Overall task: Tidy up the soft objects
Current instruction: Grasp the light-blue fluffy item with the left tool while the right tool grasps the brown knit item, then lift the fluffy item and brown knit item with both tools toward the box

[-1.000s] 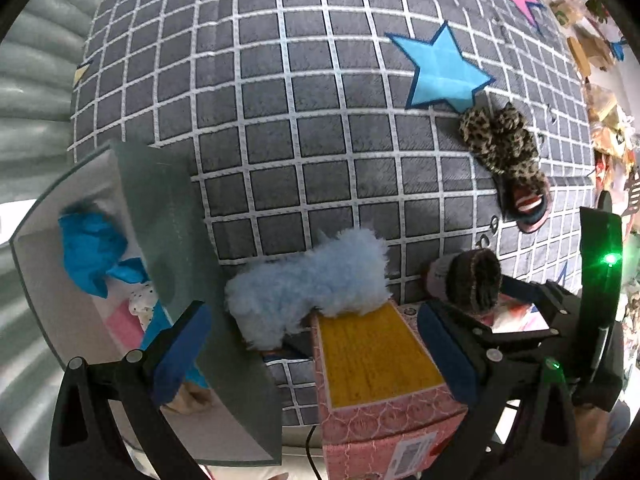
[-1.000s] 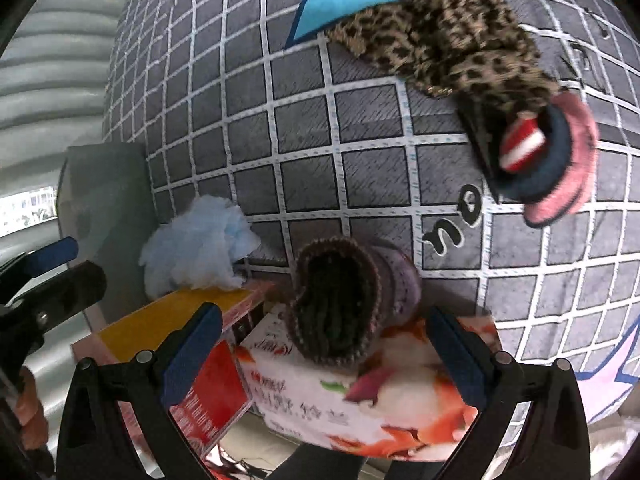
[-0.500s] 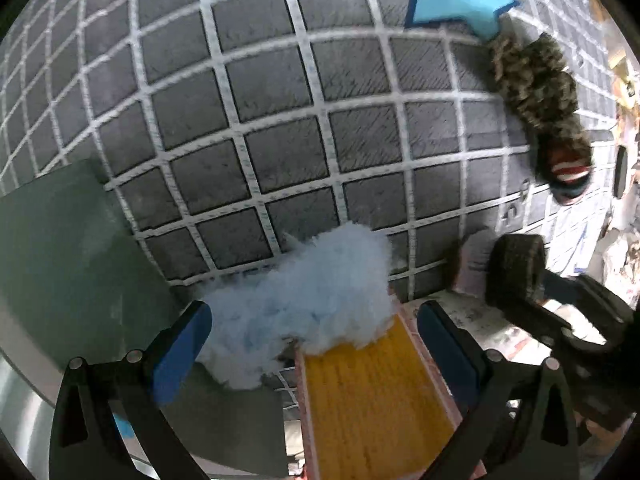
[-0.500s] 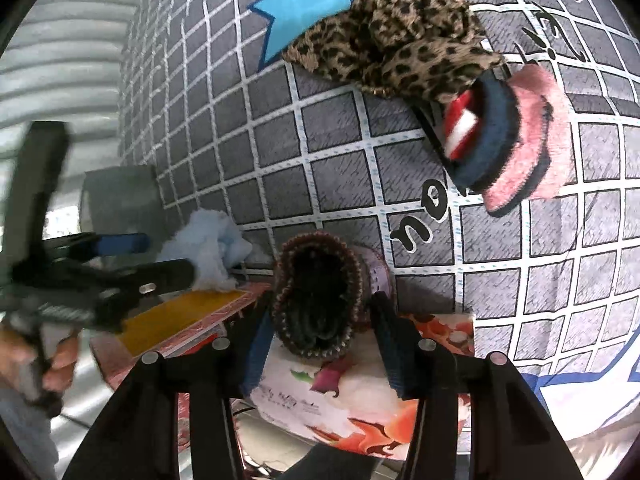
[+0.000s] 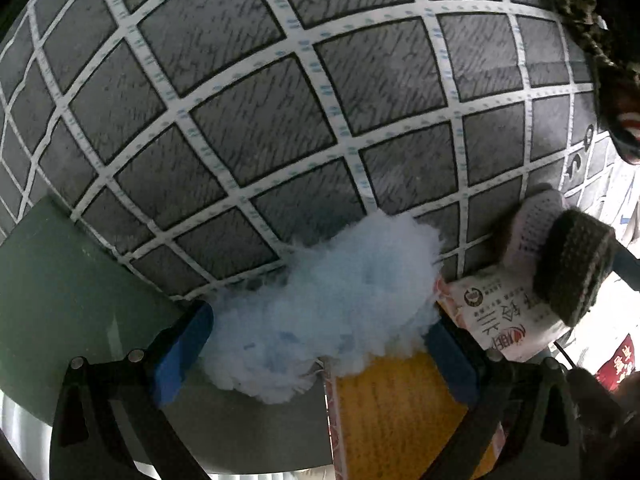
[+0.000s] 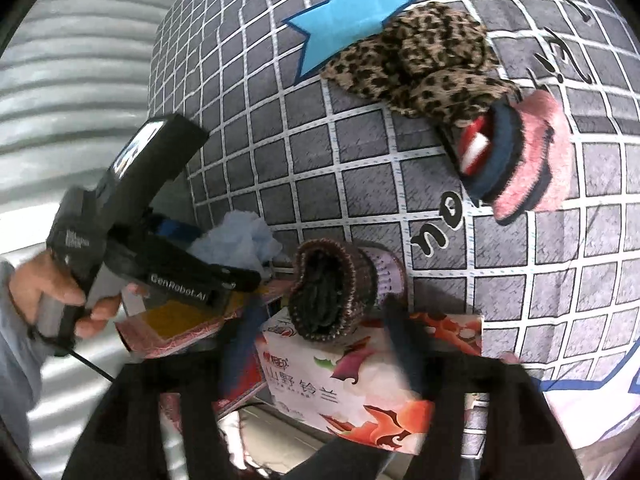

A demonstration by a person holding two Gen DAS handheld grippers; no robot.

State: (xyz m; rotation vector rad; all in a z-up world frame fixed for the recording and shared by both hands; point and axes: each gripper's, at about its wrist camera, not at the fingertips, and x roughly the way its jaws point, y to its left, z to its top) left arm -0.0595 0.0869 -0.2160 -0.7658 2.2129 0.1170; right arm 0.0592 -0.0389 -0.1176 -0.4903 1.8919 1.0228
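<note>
A fluffy pale-blue soft piece [image 5: 332, 308] lies on the edge of a yellow-topped box [image 5: 392, 412]. My left gripper [image 5: 316, 356] straddles it, blue pads at either side at full width, not squeezing. The same gripper [image 6: 224, 264] shows in the right wrist view, held by a hand [image 6: 60, 292]. A brown-rimmed knit sock [image 6: 332, 288] rests on a printed white box [image 6: 360, 372]. My right gripper [image 6: 323, 316] is around it; its jaws are opening, blurred, and its fingers [image 6: 400, 332] stand off the sock.
A leopard-print cloth [image 6: 420, 64] and a pink and navy slipper [image 6: 516, 160] lie farther back on the grey checked blanket [image 6: 360, 160]. A grey-green bin wall [image 5: 72, 280] stands to the left. The knit sock [image 5: 572, 268] appears at the right of the left wrist view.
My left gripper came down close over the blue fluff, which now lies between its pads. My right gripper closed in on the knit sock, then spread apart again; the sock stayed on the box.
</note>
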